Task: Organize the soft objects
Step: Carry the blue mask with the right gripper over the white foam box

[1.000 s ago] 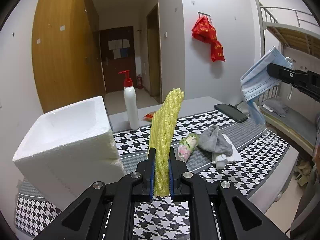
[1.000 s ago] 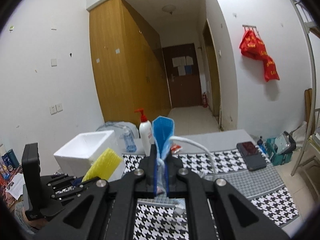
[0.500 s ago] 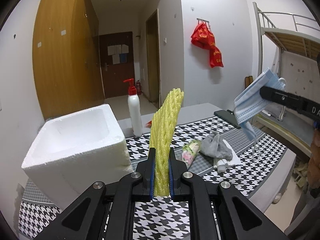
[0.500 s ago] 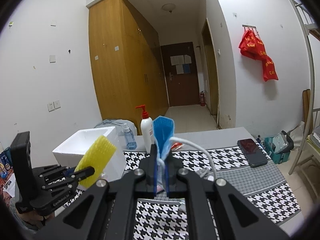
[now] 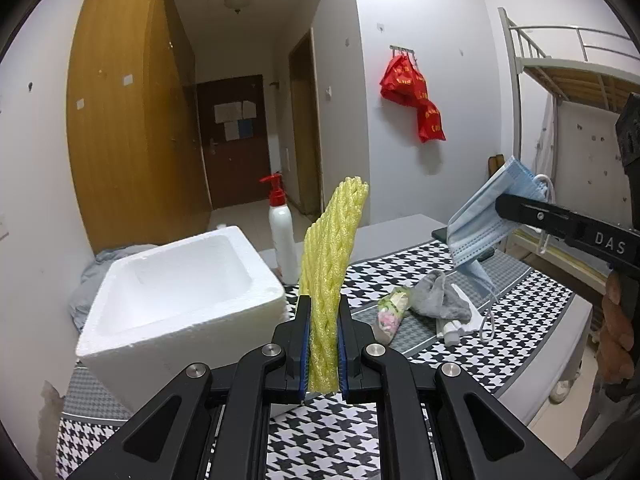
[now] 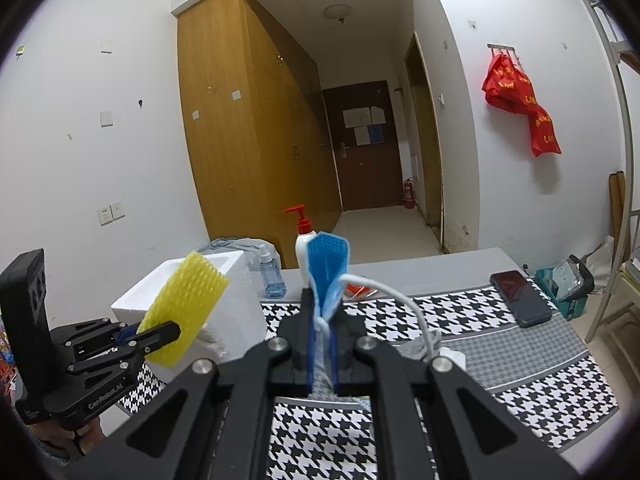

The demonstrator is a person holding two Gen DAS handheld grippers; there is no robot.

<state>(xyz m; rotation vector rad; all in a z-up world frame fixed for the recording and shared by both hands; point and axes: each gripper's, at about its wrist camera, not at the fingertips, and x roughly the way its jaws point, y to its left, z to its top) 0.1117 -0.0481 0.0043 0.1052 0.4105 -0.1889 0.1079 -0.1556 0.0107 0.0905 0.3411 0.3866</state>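
Observation:
My left gripper (image 5: 323,312) is shut on a yellow foam net sleeve (image 5: 332,252) that stands upright between its pads. Just left of it is a white foam box (image 5: 176,280), open at the top. My right gripper (image 6: 321,322) is shut on a blue face mask (image 6: 326,268), whose white ear loop (image 6: 400,304) arcs off to the right. In the left wrist view the right gripper (image 5: 500,202) holds the mask (image 5: 484,228) above the table's right side. From the right wrist the left gripper (image 6: 172,330) and its sleeve (image 6: 184,304) show in front of the box (image 6: 236,300).
On the houndstooth cloth (image 5: 520,336) lie a grey sock (image 5: 436,300), a small rolled floral item (image 5: 390,312) and a white tube (image 5: 456,326). A red-capped pump bottle (image 5: 282,236), a small spray bottle (image 6: 272,276) and a phone (image 6: 520,298) stand further back. A hand (image 5: 612,336) is at right.
The left gripper with the yellow sleeve has drifted towards the foam box. The right gripper with the mask has shifted slightly left and lower in the left wrist view. Both grips are unchanged.

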